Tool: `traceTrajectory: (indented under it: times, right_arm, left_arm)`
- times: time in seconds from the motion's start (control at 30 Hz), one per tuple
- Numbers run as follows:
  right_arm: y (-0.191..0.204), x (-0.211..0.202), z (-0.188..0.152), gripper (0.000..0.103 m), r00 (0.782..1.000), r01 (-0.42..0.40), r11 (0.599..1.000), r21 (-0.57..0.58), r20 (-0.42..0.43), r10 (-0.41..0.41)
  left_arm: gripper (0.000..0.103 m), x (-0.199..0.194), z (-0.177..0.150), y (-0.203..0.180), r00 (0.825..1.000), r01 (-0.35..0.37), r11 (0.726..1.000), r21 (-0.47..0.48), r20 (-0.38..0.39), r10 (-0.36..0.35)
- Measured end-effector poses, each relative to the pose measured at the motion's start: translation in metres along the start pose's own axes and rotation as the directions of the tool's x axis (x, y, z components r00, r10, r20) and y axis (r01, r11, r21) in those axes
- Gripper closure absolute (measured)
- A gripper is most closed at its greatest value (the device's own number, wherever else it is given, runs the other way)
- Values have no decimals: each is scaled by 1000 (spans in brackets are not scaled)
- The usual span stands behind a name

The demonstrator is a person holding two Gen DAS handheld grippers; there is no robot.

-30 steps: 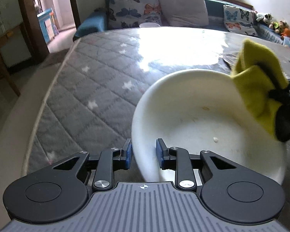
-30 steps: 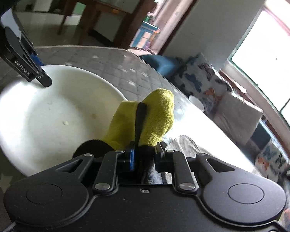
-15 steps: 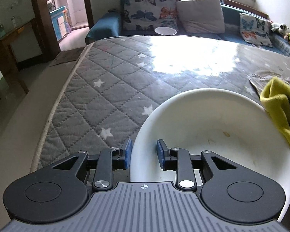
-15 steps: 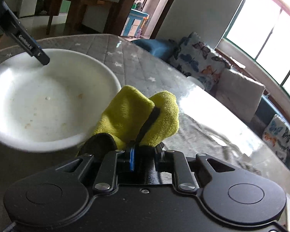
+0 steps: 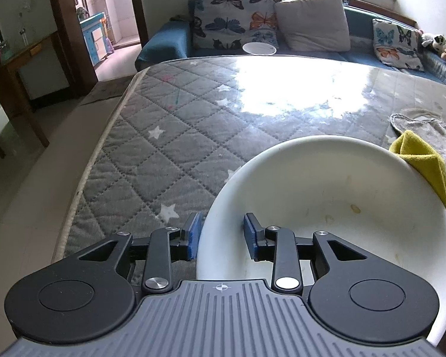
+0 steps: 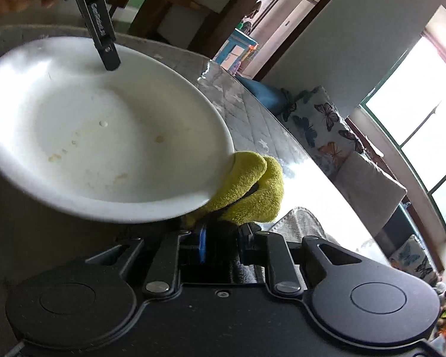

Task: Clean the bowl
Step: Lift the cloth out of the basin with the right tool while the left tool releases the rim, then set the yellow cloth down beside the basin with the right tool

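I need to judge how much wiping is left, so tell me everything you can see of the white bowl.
The white bowl is wide, shallow and glossy, like ceramic or melamine. Its inside carries small yellowish-brown specks and one pale crumb. It is tilted over the grey quilted table cover. The left gripper straddles its near rim, one finger inside, one outside. The yellow cloth, held by the right gripper, sits against the far rim's outside.

A home living room: butterfly cushions (image 5: 233, 17) on a blue sofa (image 5: 163, 40), plush toys (image 5: 434, 41).

Butterfly cushions (image 5: 233, 19), quilted mattress (image 5: 169, 136)
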State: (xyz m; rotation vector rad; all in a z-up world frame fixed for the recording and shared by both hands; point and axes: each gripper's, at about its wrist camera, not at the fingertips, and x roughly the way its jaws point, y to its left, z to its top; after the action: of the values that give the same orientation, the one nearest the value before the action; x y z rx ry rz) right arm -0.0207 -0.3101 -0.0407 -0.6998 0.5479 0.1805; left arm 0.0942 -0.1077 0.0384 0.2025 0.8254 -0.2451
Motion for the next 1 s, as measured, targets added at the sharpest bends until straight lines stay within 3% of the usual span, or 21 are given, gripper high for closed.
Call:
traceTrajectory:
  times: [0.17,0.33,0.7,0.83,1.0]
  right_arm:
    - [-10,-5,0,58,1000,28,999,25,2,-28]
    - [-13,-18,-2,38,999,44,998,55,13,-44]
    - [-13,-43,-10,32,998,65,971,228,10,-69]
    - [-12,-54,-14,20,997,63,943,327,11,-70]
    - [-10,-62,-20,19,998,53,909,413,20,-67]
  left_arm:
    - [70,-17,-10,8,1000,-18,1000,-4,19,18]
    - [63,-36,-26,5,999,-28,1000,-9,42,28]
    - [53,-76,-65,-4,996,-40,998,-42,79,44]
    - [47,-87,-78,-6,995,-32,997,-65,89,37]
    - [44,-103,-94,-12,992,-31,996,-86,117,41]
